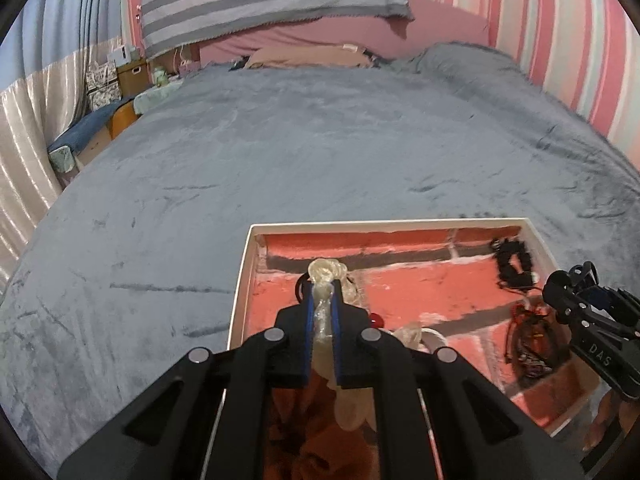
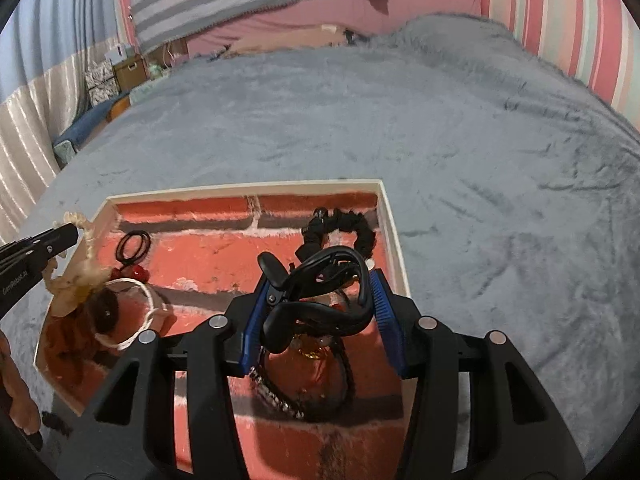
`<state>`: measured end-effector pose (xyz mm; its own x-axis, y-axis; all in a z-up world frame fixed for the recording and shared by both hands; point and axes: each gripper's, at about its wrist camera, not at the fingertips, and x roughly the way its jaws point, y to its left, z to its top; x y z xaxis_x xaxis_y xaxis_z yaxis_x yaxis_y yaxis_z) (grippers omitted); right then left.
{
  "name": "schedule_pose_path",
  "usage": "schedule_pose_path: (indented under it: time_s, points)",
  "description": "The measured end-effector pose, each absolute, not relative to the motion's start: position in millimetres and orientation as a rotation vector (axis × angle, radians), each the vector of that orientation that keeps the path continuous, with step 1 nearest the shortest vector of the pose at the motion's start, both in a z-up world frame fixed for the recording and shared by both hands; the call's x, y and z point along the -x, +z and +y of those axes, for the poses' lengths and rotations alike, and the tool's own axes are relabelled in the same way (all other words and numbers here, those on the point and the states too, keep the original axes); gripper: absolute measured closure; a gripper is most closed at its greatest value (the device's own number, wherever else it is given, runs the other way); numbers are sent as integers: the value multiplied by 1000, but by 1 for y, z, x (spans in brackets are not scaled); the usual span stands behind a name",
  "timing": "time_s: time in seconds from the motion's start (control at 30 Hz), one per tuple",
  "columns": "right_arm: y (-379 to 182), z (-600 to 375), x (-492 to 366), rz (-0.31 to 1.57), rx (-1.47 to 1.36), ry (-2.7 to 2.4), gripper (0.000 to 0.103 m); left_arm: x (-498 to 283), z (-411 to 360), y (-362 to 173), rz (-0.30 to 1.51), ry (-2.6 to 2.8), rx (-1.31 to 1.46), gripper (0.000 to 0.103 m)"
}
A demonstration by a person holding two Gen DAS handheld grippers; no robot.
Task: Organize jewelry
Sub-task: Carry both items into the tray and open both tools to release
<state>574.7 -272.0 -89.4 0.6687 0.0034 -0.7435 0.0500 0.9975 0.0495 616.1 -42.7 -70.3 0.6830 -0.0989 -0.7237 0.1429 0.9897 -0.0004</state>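
Left tongs (image 1: 323, 296) pinched tight on limp cream scrunchie (image 1: 325, 276), soft and light; right tongs (image 2: 316, 300) half-open, clamping stiff black claw clip (image 2: 320, 292) by its sides.

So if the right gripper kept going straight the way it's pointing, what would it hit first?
Probably the fuzzy black scrunchie lying against the far wall of the white brick-lined tray; right gripper already carries a black plastic hair claw. Depth is unclear.

Brick-patterned red tray (image 2: 394, 232), grey blanket (image 2: 460, 140)

bed: grey plush blanket (image 1: 280, 152) | wall: pink-striped (image 1: 568, 48) | left: pale curtain (image 1: 24, 128)
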Motion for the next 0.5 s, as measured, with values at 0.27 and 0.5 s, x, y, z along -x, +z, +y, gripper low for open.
schedule_pose_path:
  time_s: [0.27, 0.5]
  points:
    - [-109, -272, -595, 929, -51, -59, 54, -629, -49, -94, 880, -133, -94, 94]
    - [-127, -270, -599, 977, -57, -49, 48, -633, -42, -97, 908, -124, -89, 92]
